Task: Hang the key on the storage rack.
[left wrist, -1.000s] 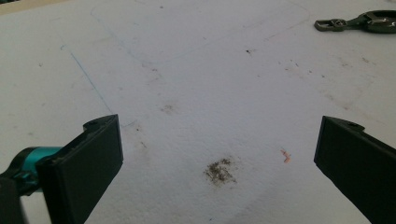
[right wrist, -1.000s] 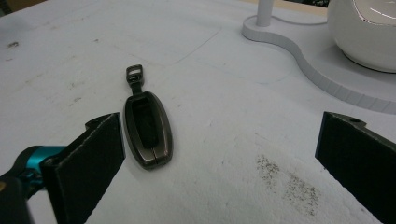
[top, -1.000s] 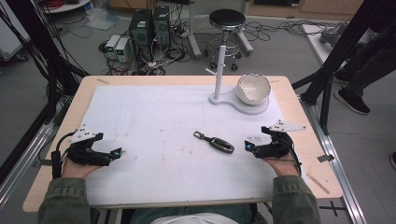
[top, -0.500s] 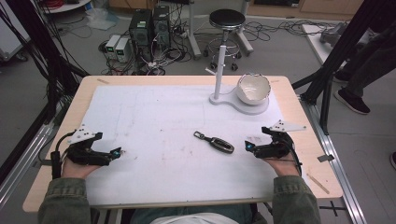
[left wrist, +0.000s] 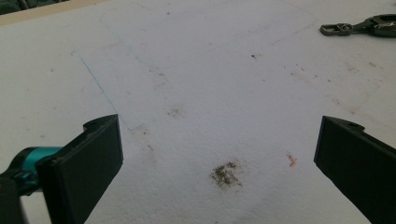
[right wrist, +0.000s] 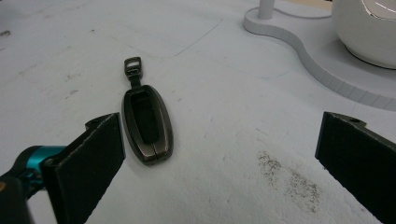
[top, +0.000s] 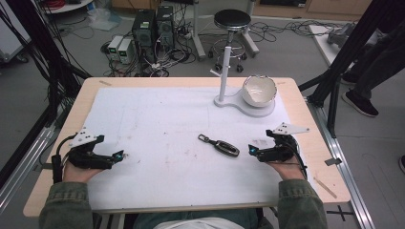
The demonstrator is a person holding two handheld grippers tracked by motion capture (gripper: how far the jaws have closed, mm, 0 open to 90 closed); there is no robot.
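While both hands rest near the front edge of the white foam mat (top: 157, 119), the dark, oblong metal-and-plastic key fob (top: 224, 146) lies flat a little right of the mat's middle, its ring end pointing toward ten o'clock. The right gripper (top: 253, 151) sits just beside it at about three o'clock from the fob, jaws spread wide with nothing between them; in the right gripper view the fob (right wrist: 146, 123) lies close to the left-hand jaw, off the centre of the gap. The left gripper (top: 119, 155) is well apart at nine o'clock, jaws also wide and empty over bare mat (stained, nothing to pick).

Judging by this, the step in hand is the right gripper's reach for the fob. To do it well, centre the gap over the fob's body, turn the jaws to close across its narrow width, and come down low so the pads meet its sides. The white bowl (top: 259, 90) on its white stand (top: 239, 102) waits at one o'clock.
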